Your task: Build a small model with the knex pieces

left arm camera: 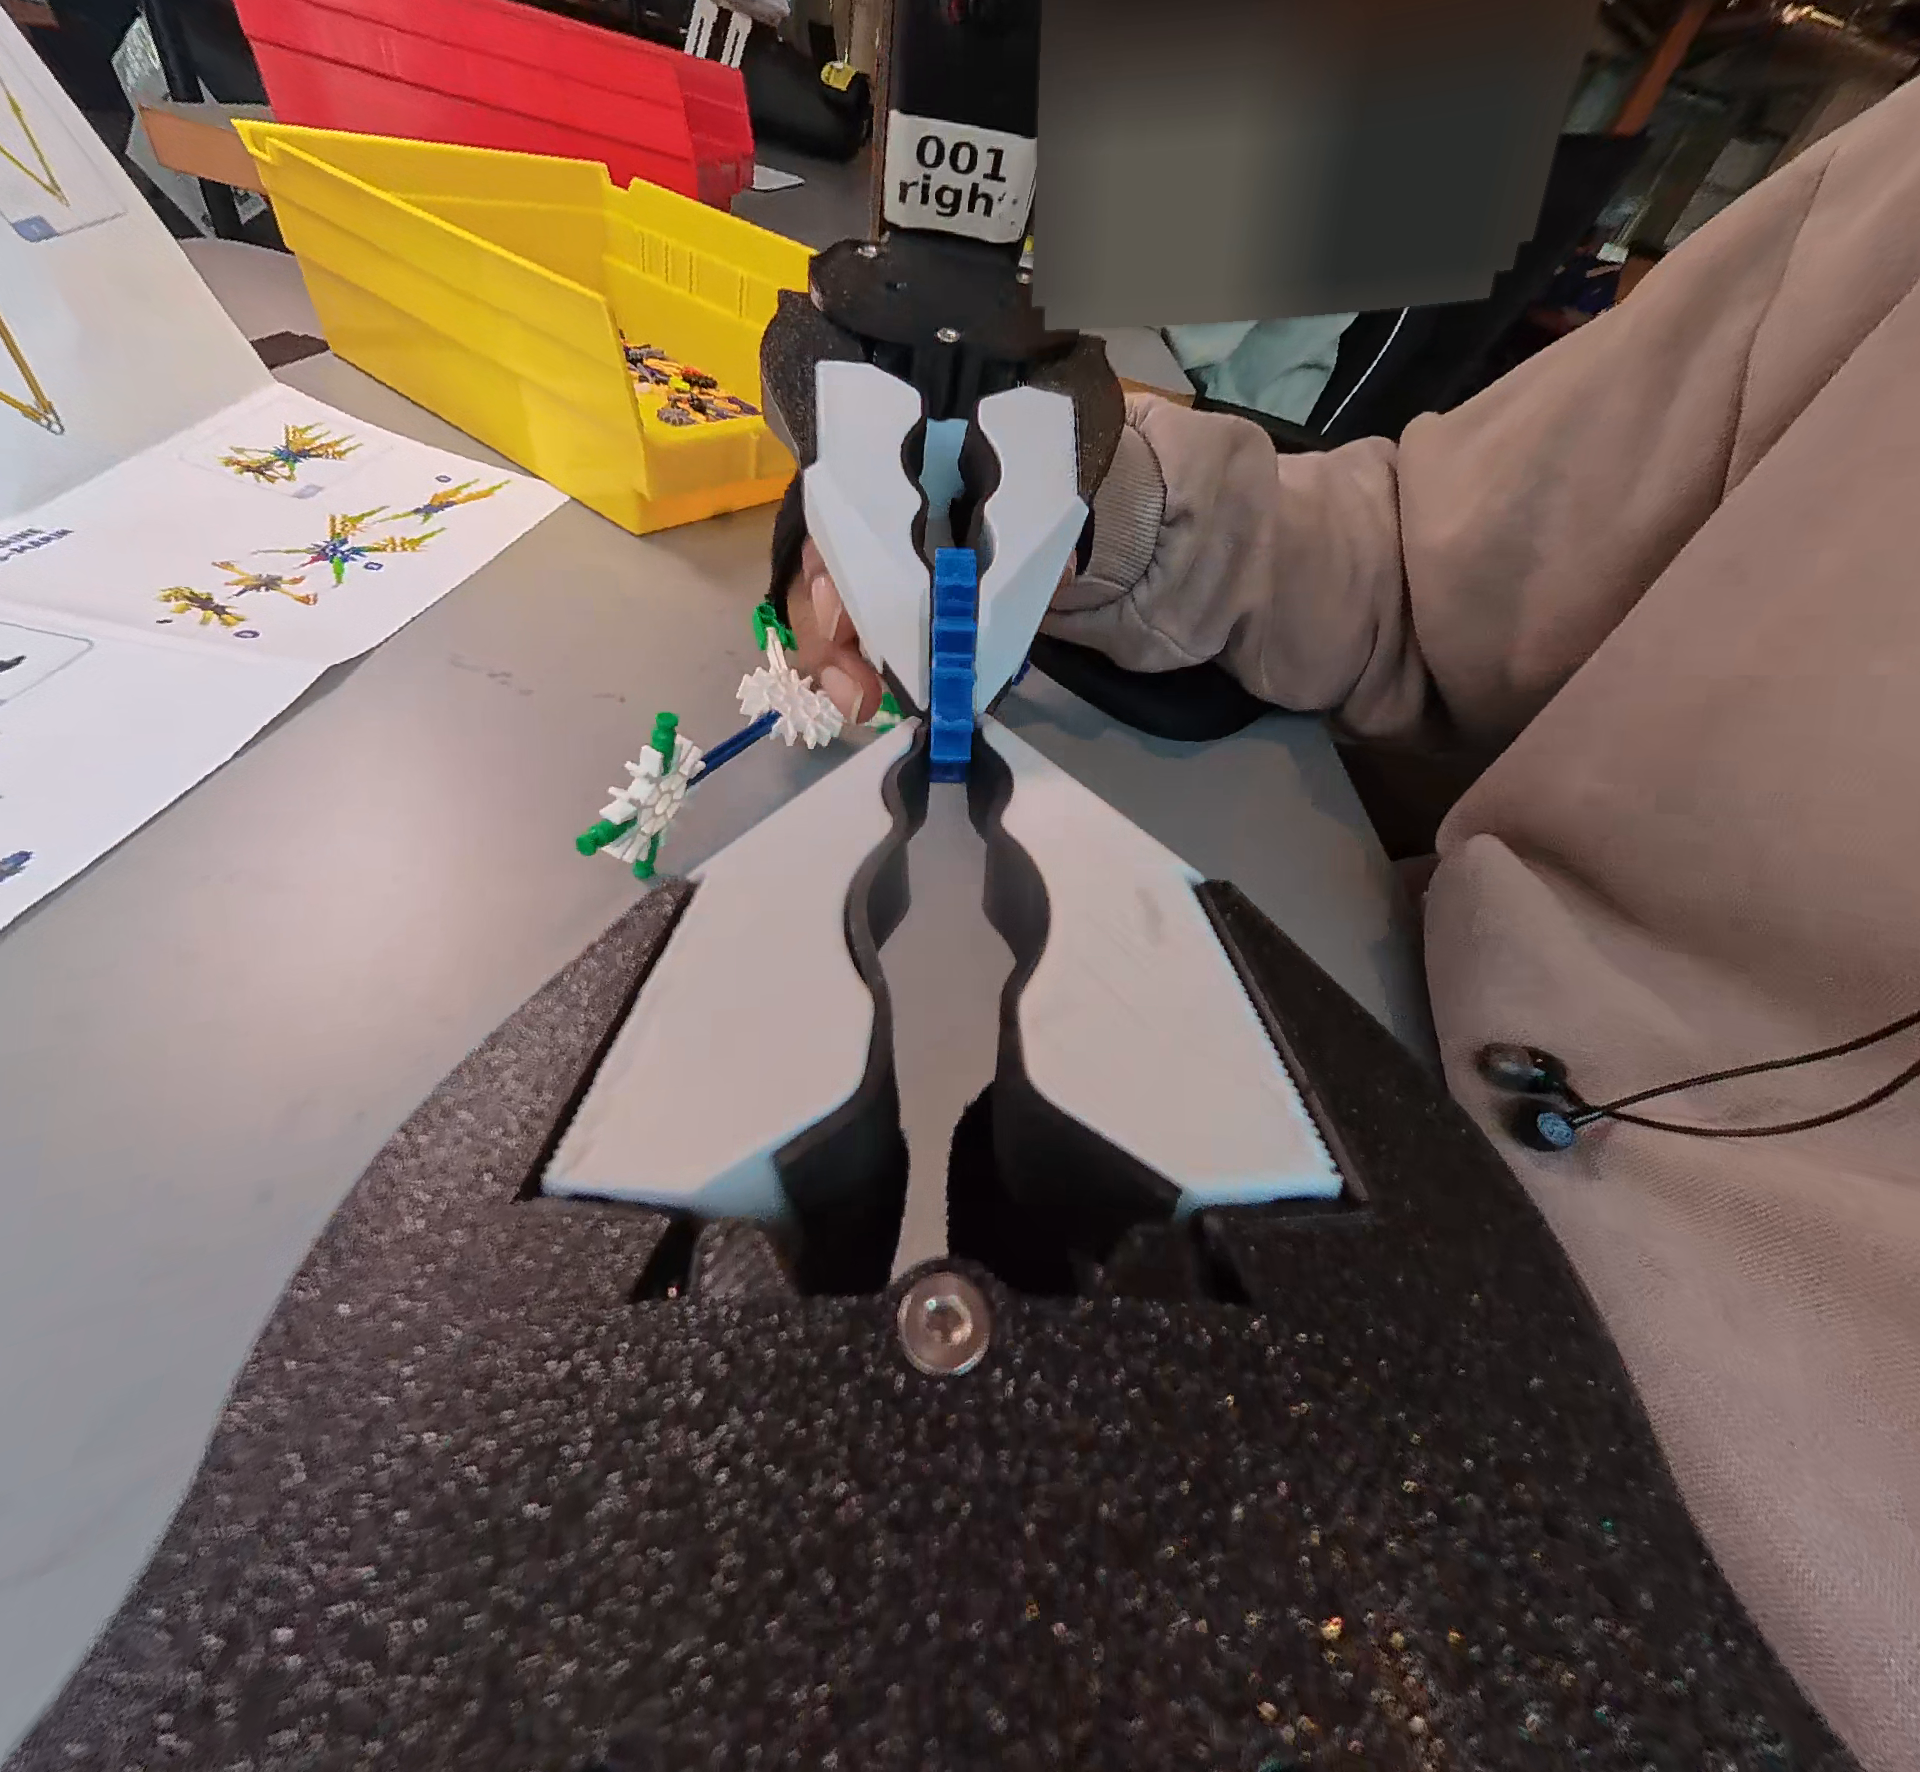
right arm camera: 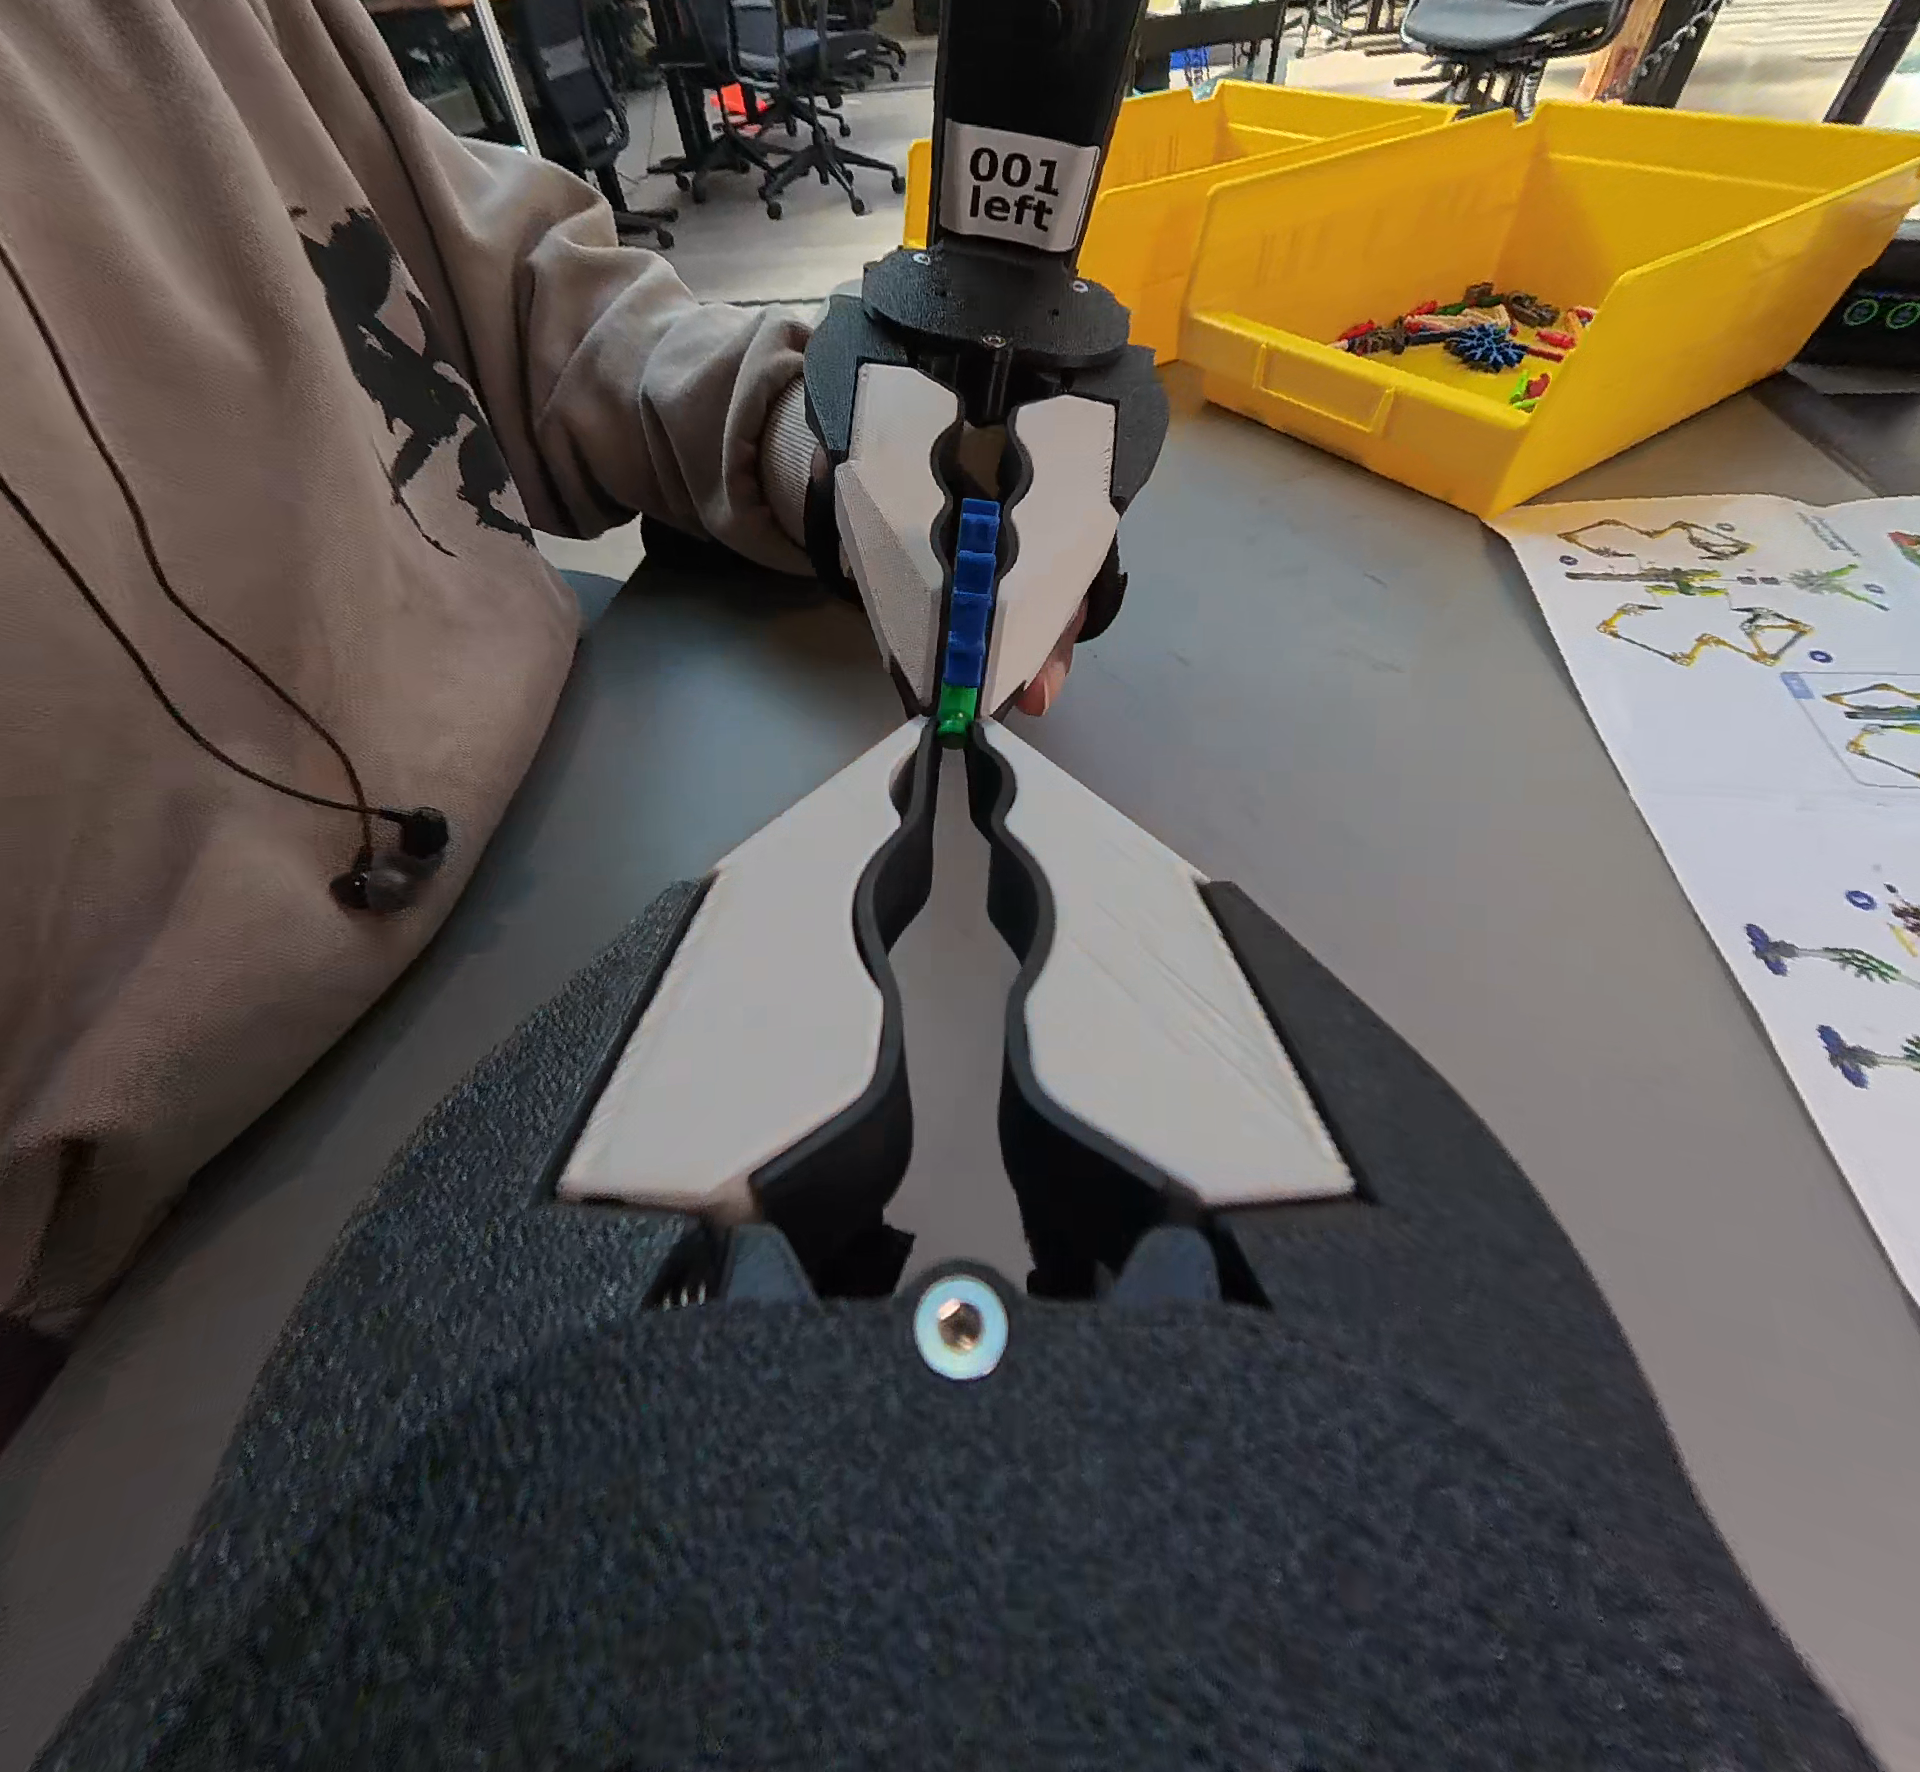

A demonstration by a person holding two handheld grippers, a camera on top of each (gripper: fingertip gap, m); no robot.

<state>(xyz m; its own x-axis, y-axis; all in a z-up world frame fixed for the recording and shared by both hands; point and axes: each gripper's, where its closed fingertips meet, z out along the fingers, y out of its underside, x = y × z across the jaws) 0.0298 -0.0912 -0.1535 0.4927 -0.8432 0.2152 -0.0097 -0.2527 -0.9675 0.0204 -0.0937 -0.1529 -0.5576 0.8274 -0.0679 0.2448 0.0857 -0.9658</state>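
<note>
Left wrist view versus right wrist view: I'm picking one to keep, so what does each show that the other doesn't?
Only left: a white snowflake-connector assembly and a red bin. Only right: a green rod end in the right claw, plus office chairs. Both: the blue connector gripped by the left claw, yellow bins, the instruction sheet.

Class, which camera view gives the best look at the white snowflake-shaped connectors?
The left wrist view. Two white connectors lie on the grey table, joined by a blue rod, with green pieces attached, left of the tongs. The right wrist view shows none of them.
</note>
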